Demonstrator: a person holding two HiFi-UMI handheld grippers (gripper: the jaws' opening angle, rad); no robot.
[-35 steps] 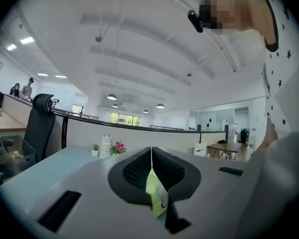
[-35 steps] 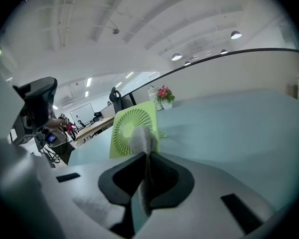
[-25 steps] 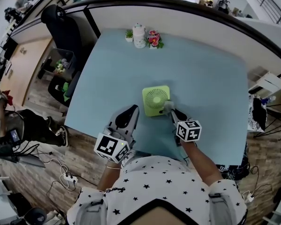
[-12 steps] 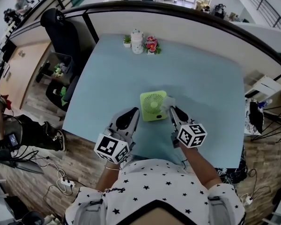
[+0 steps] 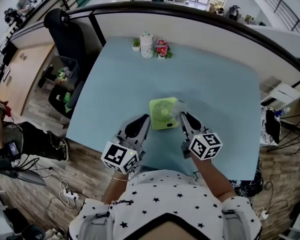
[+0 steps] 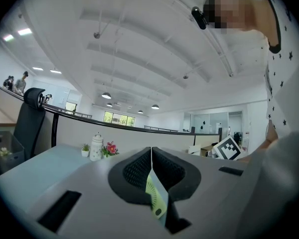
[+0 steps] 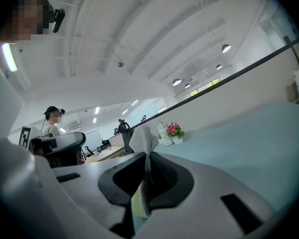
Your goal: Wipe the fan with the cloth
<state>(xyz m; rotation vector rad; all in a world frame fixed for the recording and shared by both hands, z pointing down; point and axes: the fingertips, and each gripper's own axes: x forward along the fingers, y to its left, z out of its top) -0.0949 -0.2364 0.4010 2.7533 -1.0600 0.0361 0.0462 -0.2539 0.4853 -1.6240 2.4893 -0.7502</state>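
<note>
Fan (image 5: 163, 113) lies flat on worktop (image 5: 215, 84) near front edge, grille up. Right gripper (image 5: 184, 118) clamped on cloth (image 5: 179, 107) — pale grey wad pokes past gripper tips, over fan's right edge; contact itself not discernible. Left gripper (image 5: 142, 120) pressed together, empty; tips just beside fan's front-left corner, sliver of green visible through slit below them. Far edge of worktop: white jar (image 5: 146, 44) between small potted plant (image 5: 135, 44) and red flowers (image 5: 162, 49) — well apart from fan. Black chair (image 5: 65, 31) beyond worktop's far left corner.

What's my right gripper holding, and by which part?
The grey cloth, pinched along a fold in the right gripper; a bunched end sticks out beyond.
</note>
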